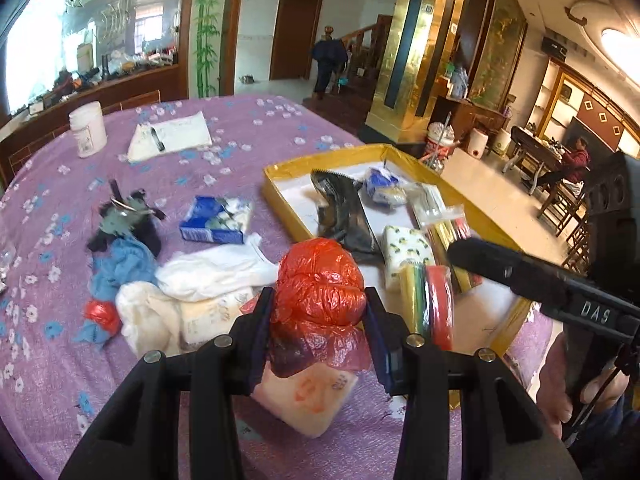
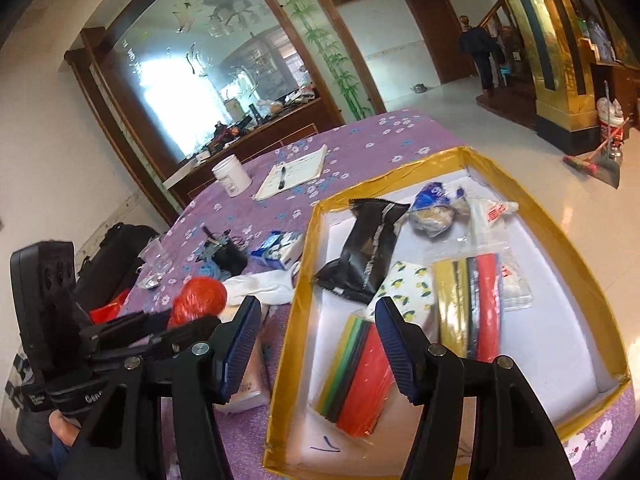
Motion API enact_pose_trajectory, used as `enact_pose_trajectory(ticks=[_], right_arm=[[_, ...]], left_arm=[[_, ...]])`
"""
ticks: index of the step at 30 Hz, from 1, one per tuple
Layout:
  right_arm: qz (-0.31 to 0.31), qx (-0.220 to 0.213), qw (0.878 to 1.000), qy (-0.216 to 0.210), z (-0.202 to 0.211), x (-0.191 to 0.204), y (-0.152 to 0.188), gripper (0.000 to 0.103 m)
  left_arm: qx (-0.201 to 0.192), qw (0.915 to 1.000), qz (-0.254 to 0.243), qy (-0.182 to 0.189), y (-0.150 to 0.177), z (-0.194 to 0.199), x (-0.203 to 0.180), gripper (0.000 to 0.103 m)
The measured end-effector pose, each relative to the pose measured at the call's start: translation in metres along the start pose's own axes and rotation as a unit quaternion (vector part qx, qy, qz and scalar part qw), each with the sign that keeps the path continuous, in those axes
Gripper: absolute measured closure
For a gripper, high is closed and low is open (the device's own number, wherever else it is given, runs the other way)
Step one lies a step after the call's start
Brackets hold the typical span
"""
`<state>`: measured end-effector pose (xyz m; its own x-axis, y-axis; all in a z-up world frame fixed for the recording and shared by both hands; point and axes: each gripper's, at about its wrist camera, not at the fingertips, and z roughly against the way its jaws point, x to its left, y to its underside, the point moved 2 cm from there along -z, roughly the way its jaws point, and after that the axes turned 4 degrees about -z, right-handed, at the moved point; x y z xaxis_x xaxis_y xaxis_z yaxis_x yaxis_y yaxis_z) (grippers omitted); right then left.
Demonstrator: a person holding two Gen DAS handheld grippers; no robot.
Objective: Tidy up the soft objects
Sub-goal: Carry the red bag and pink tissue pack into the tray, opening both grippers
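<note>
1. We take the gold-rimmed box as our landmark and read the table from left to right.
2. Far left of the box lie the loose soft things yet to be sorted: a blue cloth, a small red bag and a heap of white cloths. A blue tissue pack lies between them and the box.
3. Just left of the box's near corner, our left tongs are closed partway on a crumpled red plastic bag. The pads press it from both sides and it sits lifted above a pale pink packet on the table.
4. So we judge the step in hand to be carrying this red plastic bag across to the box.
5. Inside the box we already see a black pouch, a lemon-print tissue pack, a blue-and-white wrapper and coloured sleeves in clear packets.
6. Over the box's near left part hang our right tongs, about half open with nothing between the pads.
7. Next, we think the left tongs must swing right over the gold rim and let go over bare white floor. The near right part of the box looks freest.
8. The right tongs would need to clear out of that path first, or turn left toward the white cloths.
</note>
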<state>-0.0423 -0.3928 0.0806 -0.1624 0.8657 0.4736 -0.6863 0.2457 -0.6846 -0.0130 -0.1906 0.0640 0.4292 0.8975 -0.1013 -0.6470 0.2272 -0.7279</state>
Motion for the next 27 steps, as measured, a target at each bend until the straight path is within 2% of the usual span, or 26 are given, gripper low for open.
enact_pose_trajectory(ticks=[3, 7, 10, 15, 16, 18, 19, 20, 24, 27], right_arm=[[0.046, 0.031, 0.998, -0.011, -0.013, 0.026, 0.011, 0.039], [0.127, 0.099, 0.986, -0.040, -0.044, 0.076, 0.033, 0.039], [0.178, 0.142, 0.974, -0.023, -0.077, 0.103, 0.045, 0.039], [0.212, 0.204, 0.955, 0.020, -0.114, 0.111, 0.064, 0.039], [0.225, 0.204, 0.952, 0.031, -0.116, 0.112, 0.068, 0.039], [0.245, 0.200, 0.947, 0.054, -0.117, 0.114, 0.075, 0.049], [0.244, 0.196, 0.948, 0.057, -0.116, 0.114, 0.075, 0.050], [0.236, 0.195, 0.951, 0.052, -0.114, 0.112, 0.074, 0.053], [0.202, 0.176, 0.963, 0.019, -0.096, 0.106, 0.061, 0.054], [0.188, 0.144, 0.972, 0.012, -0.076, 0.103, 0.045, 0.054]], left_arm=[[-0.014, 0.9994, 0.028, -0.015, 0.001, 0.015, 0.023, 0.061], [-0.024, 0.9969, 0.057, -0.049, 0.007, 0.033, 0.058, 0.061], [-0.028, 0.9949, 0.078, -0.057, 0.013, 0.041, 0.077, 0.061], [-0.030, 0.9941, 0.088, -0.055, 0.021, 0.045, 0.089, 0.061], [-0.028, 0.9942, 0.089, -0.054, 0.023, 0.044, 0.090, 0.061], [-0.027, 0.9942, 0.091, -0.050, 0.024, 0.041, 0.092, 0.061], [-0.026, 0.9942, 0.092, -0.048, 0.024, 0.041, 0.093, 0.061], [-0.026, 0.9942, 0.093, -0.046, 0.025, 0.041, 0.093, 0.061], [-0.027, 0.9947, 0.090, -0.041, 0.023, 0.039, 0.089, 0.061], [-0.025, 0.9956, 0.083, -0.036, 0.018, 0.037, 0.081, 0.061]])
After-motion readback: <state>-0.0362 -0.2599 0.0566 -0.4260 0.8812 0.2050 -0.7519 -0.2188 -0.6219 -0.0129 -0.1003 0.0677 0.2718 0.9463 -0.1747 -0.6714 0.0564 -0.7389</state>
